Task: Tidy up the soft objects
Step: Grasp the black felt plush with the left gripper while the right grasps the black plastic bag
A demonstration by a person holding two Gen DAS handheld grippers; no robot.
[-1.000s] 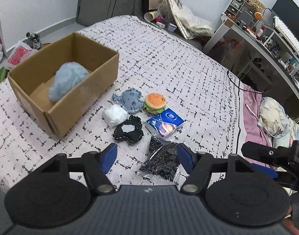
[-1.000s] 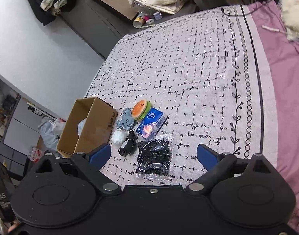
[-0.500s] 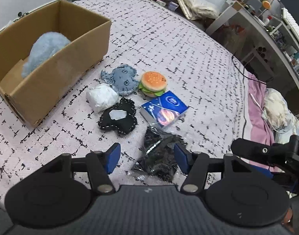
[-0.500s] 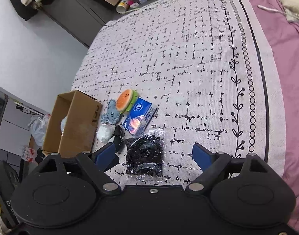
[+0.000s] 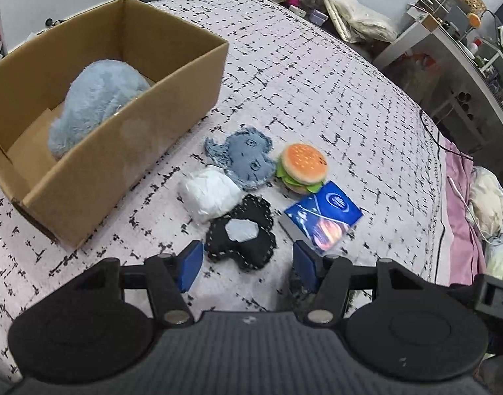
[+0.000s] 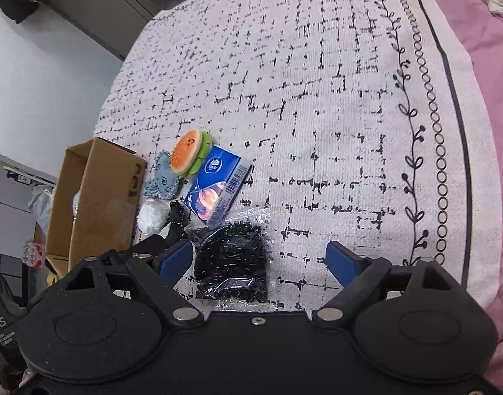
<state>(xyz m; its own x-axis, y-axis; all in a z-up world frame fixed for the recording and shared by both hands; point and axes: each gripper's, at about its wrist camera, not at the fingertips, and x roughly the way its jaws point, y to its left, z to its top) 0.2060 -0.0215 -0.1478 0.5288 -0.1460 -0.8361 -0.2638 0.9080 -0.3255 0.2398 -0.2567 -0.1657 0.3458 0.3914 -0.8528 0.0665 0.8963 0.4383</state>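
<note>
A cardboard box (image 5: 192, 75) on the bed holds a light blue plush (image 5: 96, 102). Beside it lie a blue felt toy (image 5: 248, 158), a white soft lump (image 5: 208, 194), a plush burger (image 5: 302, 166), a black felt piece with a pale patch (image 5: 241, 240), a blue tissue pack (image 5: 327, 220) and a clear bag of black bits (image 6: 233, 260). My left gripper (image 5: 248, 263) is open, its blue pads either side of the black felt piece, just short of it. My right gripper (image 6: 259, 260) is open above the bag. The box (image 6: 103, 197), burger (image 6: 188, 156) and tissue pack (image 6: 215, 187) also show in the right wrist view.
The bed has a patterned pale cover (image 6: 333, 82) and a purple sheet (image 6: 491, 49) at the right. A desk with shelves (image 5: 455, 65) stands beyond the bed. Bags and clutter (image 5: 353, 16) lie at the far end.
My left gripper has moved forward and left from over the bag of black bits to the black felt piece. My right gripper has come lower and closer over the bag.
</note>
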